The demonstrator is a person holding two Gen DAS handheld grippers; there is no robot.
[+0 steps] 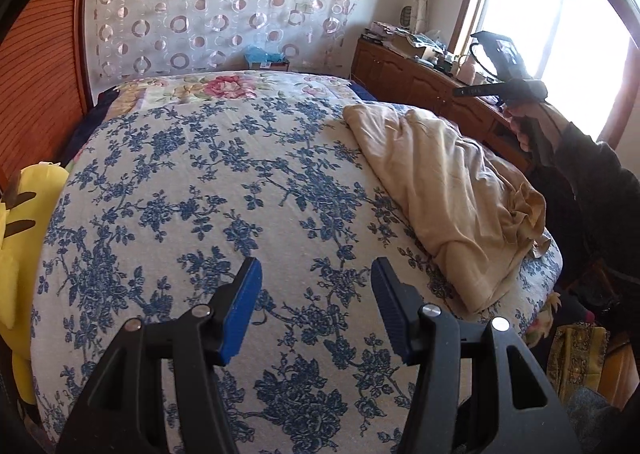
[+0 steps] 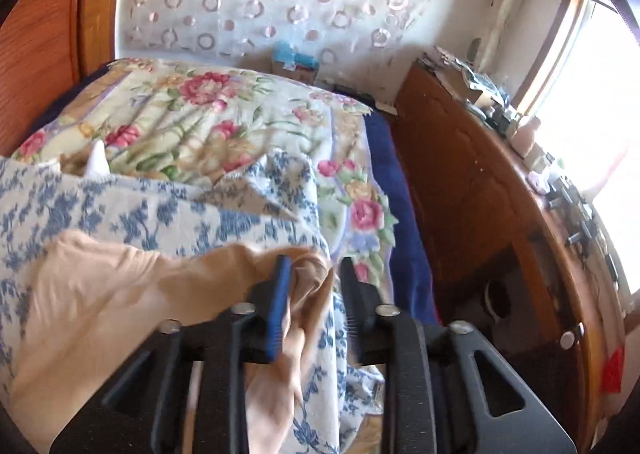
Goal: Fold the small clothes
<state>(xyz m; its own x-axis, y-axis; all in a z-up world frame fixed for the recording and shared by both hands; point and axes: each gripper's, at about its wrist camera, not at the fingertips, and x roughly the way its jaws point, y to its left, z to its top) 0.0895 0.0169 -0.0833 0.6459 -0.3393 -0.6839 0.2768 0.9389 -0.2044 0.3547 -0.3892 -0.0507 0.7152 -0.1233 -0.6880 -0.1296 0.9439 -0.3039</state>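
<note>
While the left gripper (image 1: 316, 302) hangs spread and empty over the bed (image 1: 200, 182), a cream garment (image 1: 448, 190) lies along its right edge. The right gripper (image 2: 316, 294) stands parted, gripping nothing.

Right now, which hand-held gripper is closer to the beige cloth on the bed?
Right. The right hand-held gripper is just above the beige cloth, at its far end. The left hand-held gripper hovers beside it, over bare bedspread.
</note>
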